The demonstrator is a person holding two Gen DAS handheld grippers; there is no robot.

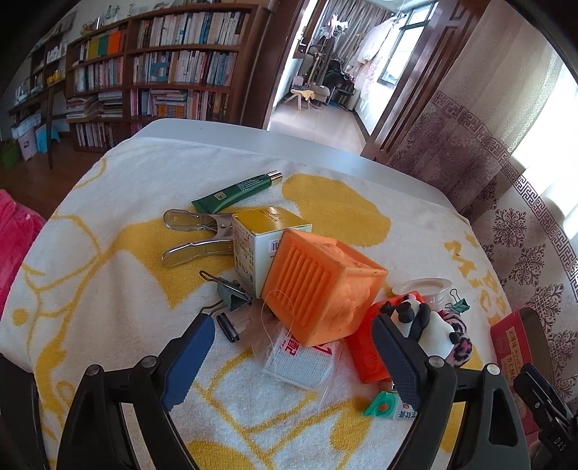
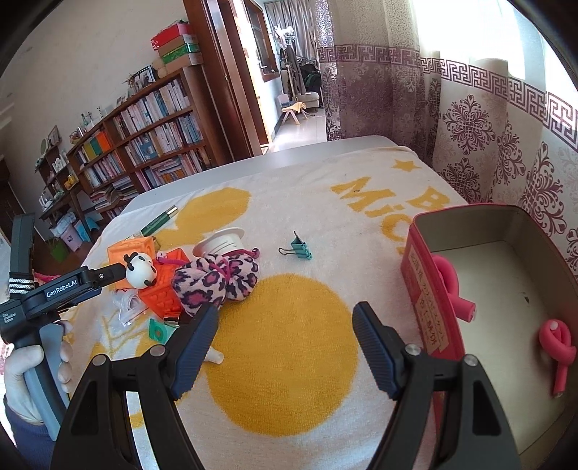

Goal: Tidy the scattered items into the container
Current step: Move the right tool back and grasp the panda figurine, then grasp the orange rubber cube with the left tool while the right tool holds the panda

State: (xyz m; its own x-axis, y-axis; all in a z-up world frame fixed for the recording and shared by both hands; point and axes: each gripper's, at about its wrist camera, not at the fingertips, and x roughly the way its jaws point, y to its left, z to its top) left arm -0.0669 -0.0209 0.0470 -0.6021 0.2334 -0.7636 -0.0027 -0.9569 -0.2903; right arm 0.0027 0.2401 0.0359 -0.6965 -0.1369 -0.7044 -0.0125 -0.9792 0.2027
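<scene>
My left fingers stand wide apart and hold nothing, straddling the ribbed orange rubber cube in the pile on the yellow-and-white towel over the desk. My right fingers are also spread and empty, above bare towel; the red metal tin with two pink rubber loops sits just right.

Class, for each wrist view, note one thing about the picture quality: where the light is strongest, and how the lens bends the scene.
Left wrist view: the table edge and bookshelf curve from fisheye distortion, the corners are black, and the window at right glares. Right wrist view: the window at top right is blown out to white, the tin bulges, and the corners are dark.
</scene>
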